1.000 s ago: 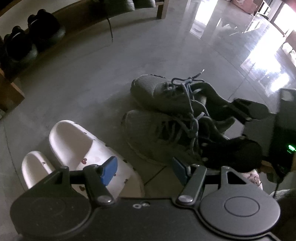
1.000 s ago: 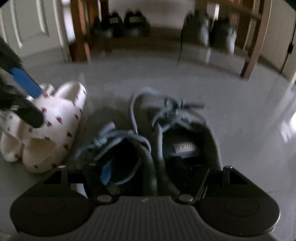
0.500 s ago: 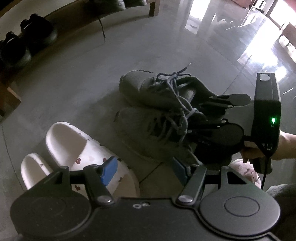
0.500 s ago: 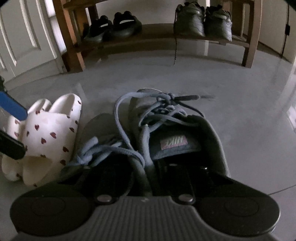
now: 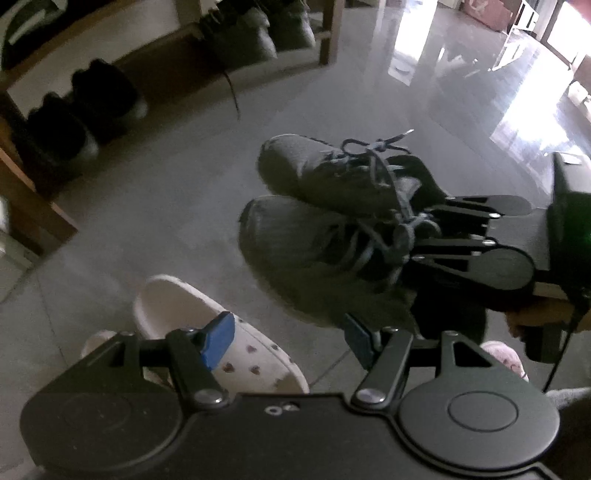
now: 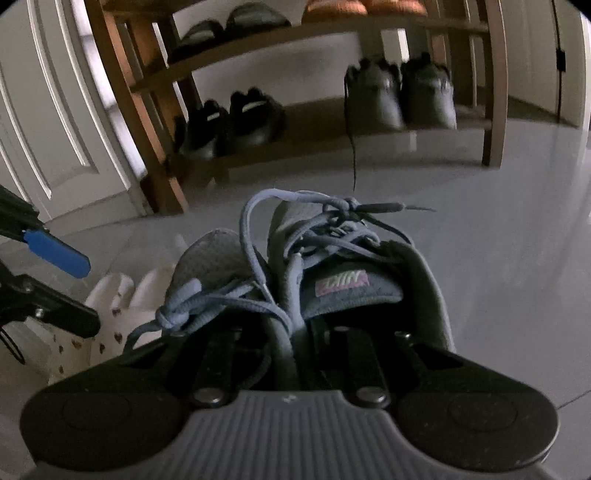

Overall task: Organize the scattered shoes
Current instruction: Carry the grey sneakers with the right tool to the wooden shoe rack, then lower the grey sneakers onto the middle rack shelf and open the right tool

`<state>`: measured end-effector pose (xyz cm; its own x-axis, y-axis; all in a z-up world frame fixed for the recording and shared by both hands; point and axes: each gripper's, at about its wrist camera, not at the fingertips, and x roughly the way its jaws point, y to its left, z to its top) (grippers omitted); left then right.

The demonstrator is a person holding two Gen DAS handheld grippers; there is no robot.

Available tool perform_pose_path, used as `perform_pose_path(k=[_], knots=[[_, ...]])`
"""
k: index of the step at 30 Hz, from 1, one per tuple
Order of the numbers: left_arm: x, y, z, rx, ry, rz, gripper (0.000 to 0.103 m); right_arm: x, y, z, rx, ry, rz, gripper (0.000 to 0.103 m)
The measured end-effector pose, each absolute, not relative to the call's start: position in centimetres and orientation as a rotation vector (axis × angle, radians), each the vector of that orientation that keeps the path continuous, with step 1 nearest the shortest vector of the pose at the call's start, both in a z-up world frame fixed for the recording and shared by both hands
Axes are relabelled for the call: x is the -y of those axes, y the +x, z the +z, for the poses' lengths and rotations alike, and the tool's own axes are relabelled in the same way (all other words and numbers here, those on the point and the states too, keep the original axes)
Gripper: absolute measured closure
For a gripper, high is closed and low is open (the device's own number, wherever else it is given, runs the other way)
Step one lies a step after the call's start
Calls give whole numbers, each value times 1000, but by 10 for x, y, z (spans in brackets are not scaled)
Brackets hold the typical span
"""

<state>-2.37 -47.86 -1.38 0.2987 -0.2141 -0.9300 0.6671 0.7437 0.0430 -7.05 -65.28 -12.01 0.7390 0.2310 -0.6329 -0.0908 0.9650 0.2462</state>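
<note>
By the shoe rack (image 6: pixel 295 92), right gripper (image 5: pixel 424 236) has just clamped both grey sneakers' (image 5: pixel 314 221) inner collars & raised them off the floor; left gripper (image 5: pixel 288 332) open, empty, above slippers (image 5: pixel 236 350). Shelving's prob next.

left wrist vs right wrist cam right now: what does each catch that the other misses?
Left wrist only: the right gripper from outside, shut on the inner collars of the grey sneakers; the hand holding it; the bright glare on the floor.
Right wrist only: the white door, the rack's upper shelf with dark slides, the tongue label.
Both: sneakers, heart-print slippers, shoe rack, and the left gripper, open with nothing between its pads.
</note>
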Motion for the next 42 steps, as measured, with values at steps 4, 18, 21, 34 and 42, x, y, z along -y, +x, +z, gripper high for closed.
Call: perform_pose_path(k=[4, 18, 21, 34, 42], knots=[[477, -14, 9, -1094, 481, -585, 38, 654, -67, -93, -705, 200, 144, 80], [464, 2, 91, -1045, 489, -563, 37, 645, -45, 40, -655, 189, 127, 80], [453, 3, 113, -1040, 512, -547, 37, 636, -34, 73, -652, 192, 146, 80], [394, 53, 204, -1089, 407, -357, 37, 574, 23, 216, -548, 129, 209, 80], [373, 80, 246, -1063, 342, -282, 37, 554, 61, 269, -528, 184, 225, 80]])
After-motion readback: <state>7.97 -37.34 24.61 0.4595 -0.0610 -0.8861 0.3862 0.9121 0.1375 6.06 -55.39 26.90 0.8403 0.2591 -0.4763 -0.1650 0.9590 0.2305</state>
